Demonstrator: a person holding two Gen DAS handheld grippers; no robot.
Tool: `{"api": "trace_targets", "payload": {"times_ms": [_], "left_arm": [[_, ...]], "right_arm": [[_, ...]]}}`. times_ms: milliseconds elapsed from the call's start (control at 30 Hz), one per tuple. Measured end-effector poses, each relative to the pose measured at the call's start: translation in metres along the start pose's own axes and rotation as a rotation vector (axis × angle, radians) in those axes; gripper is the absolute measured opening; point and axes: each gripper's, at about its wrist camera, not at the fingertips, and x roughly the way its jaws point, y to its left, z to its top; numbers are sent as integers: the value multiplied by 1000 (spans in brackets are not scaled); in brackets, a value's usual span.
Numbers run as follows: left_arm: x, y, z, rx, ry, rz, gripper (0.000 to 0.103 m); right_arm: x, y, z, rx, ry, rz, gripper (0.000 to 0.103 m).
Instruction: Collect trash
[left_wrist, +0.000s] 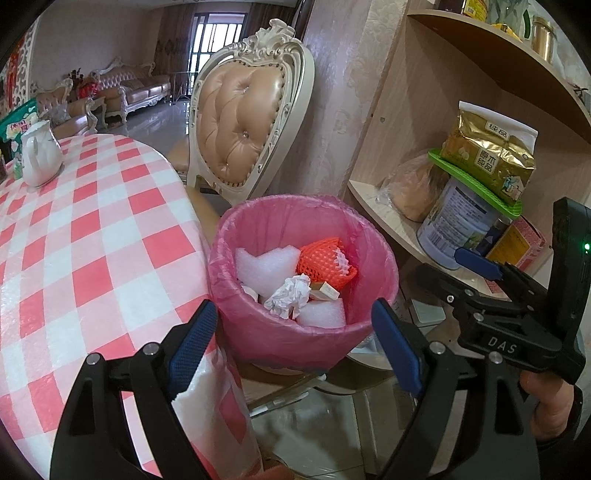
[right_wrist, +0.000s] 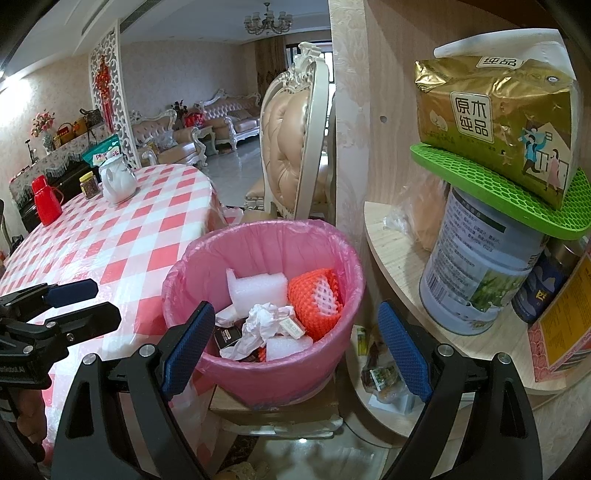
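Flanking pink-lined bin (left_wrist: 303, 280) of trash, both grippers (left_wrist: 295, 347) (right_wrist: 297, 350) spread wide, empty, checked table (left_wrist: 92, 236) left, shelf (right_wrist: 399, 258) right

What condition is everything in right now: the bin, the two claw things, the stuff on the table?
Trash bin: pink-lined, partly filled.
Crumpled paper: inside bin.
Orange foam net: inside bin.
Left gripper: open, empty.
Right gripper: open, empty.
White teapot: upright on table.
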Motion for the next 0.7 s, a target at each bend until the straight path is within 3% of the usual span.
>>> {"api": "trace_targets", "payload": {"times_ms": [700], "left_arm": [[0, 0, 0, 1, 8, -8, 84]], "right_arm": [[2, -2, -3, 4, 3, -3, 85]]}}
